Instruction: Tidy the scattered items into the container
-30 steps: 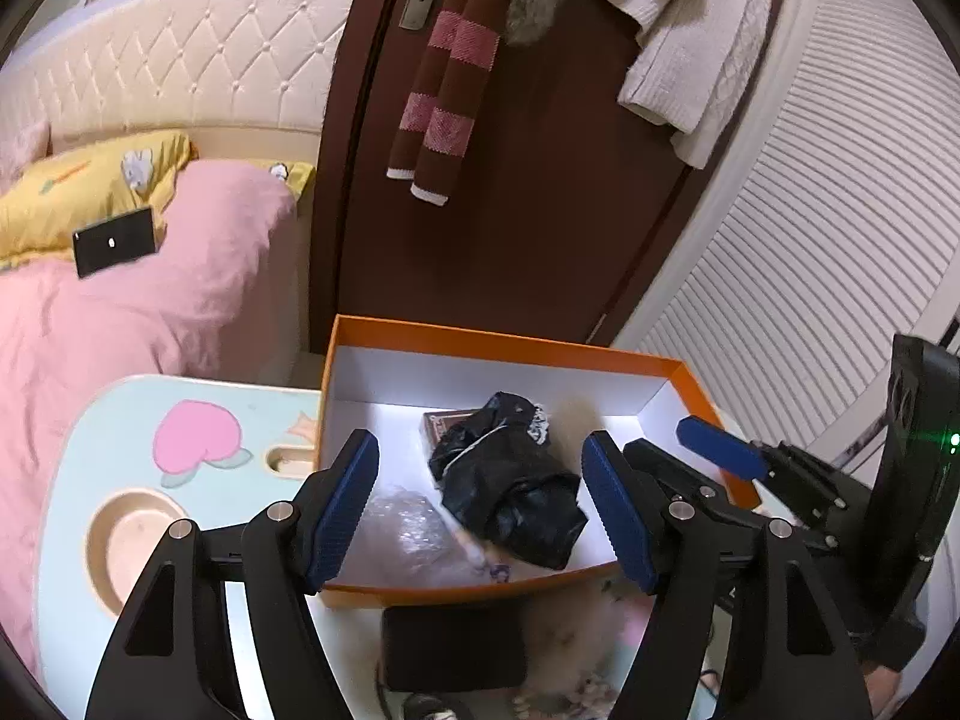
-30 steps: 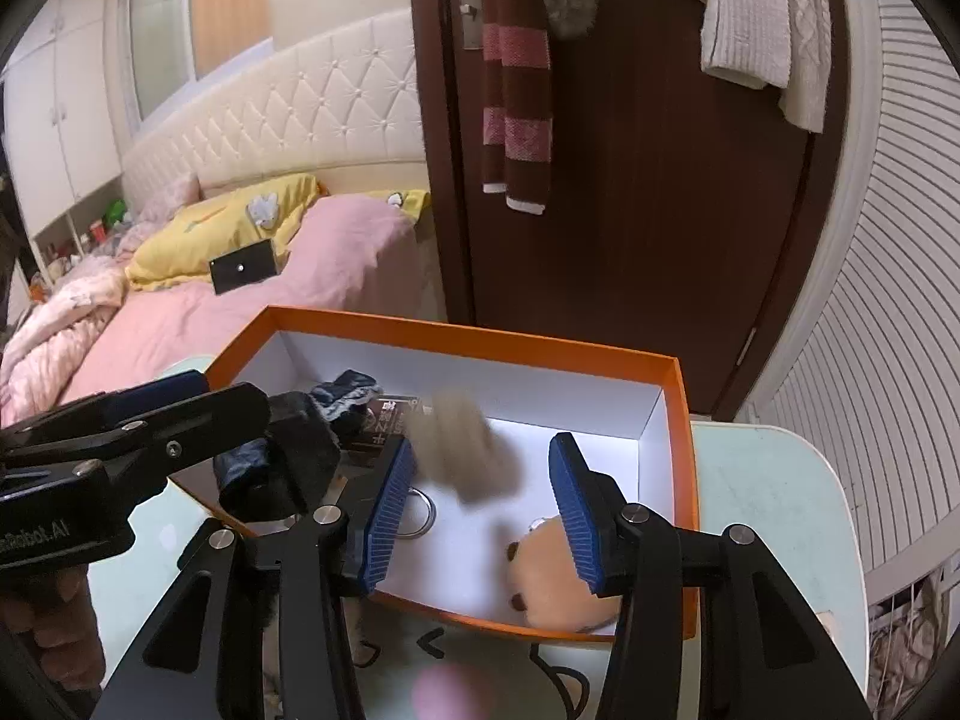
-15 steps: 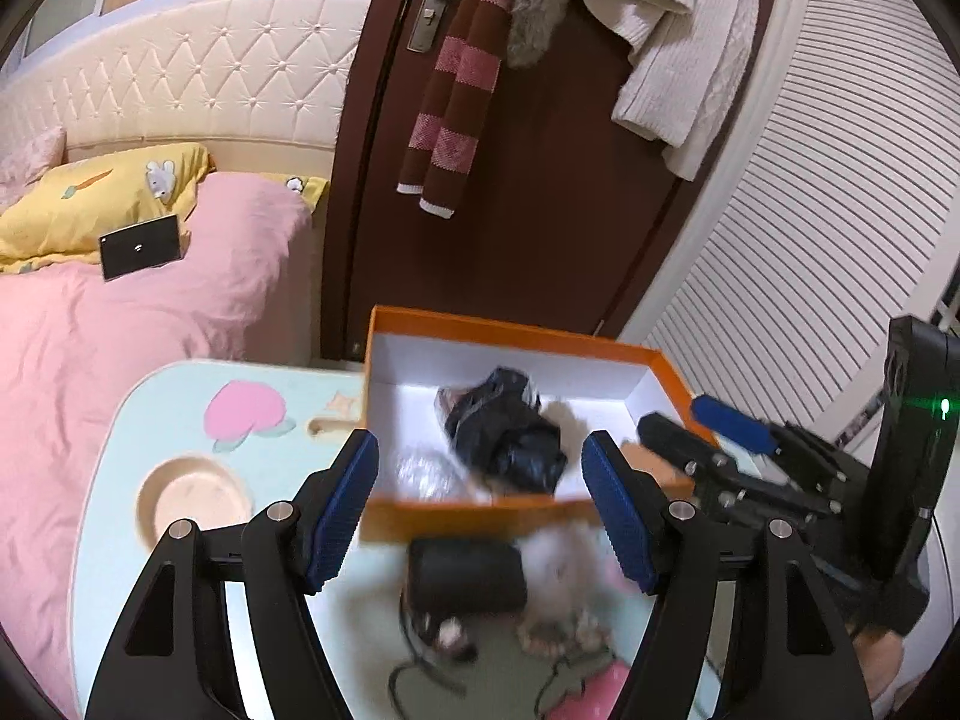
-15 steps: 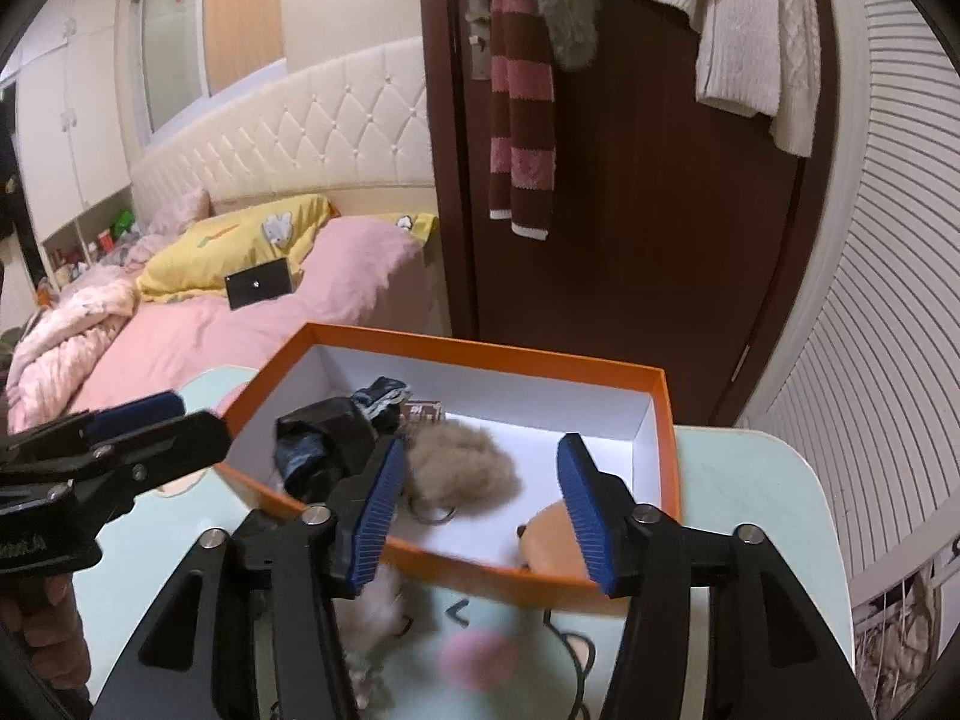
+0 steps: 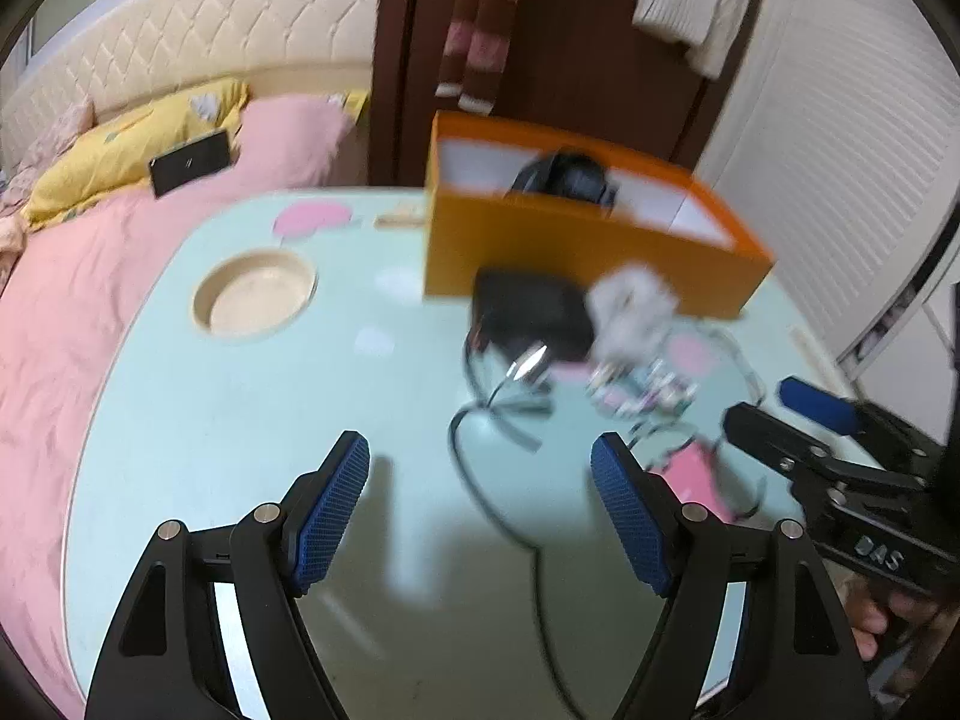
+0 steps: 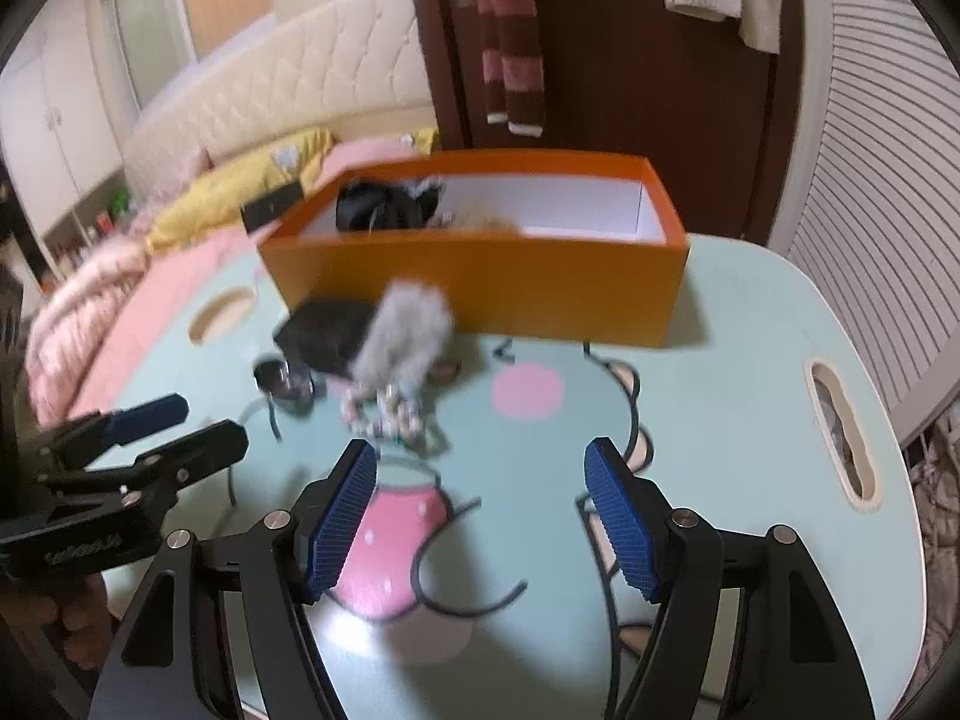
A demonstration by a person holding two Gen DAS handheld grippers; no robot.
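Note:
The orange box (image 5: pixel 576 252) (image 6: pixel 480 282) stands at the table's far side, holding a black bag (image 6: pixel 378 207) and a beige fluff ball (image 6: pixel 486 216). In front of it lie a black pouch (image 5: pixel 528 315) (image 6: pixel 327 330), a grey fluffy pompom (image 5: pixel 630 306) (image 6: pixel 408 330), a bead bracelet (image 5: pixel 642 390) (image 6: pixel 384 414), a small dark jar (image 6: pixel 288 384) and a black cord (image 5: pixel 480 468). My left gripper (image 5: pixel 480 456) (image 6: pixel 180 426) hovers short of the cord, jaws opening, nothing between them. My right gripper (image 6: pixel 480 462) (image 5: pixel 780 414) is near the bracelet, also opening and empty.
The mint-green table (image 5: pixel 240 420) has a round recess (image 5: pixel 255 294) at the left and a slot (image 6: pixel 840 432) at the right. A thin black hairband (image 6: pixel 468 594) lies close to me. A pink bed (image 5: pixel 72 276) borders the left; a brown door stands behind the box.
Both grippers have drawn back from above the box to the near side of the table and sunk lower. The right jaws let a beige fluff ball fall into the box and spread wider.

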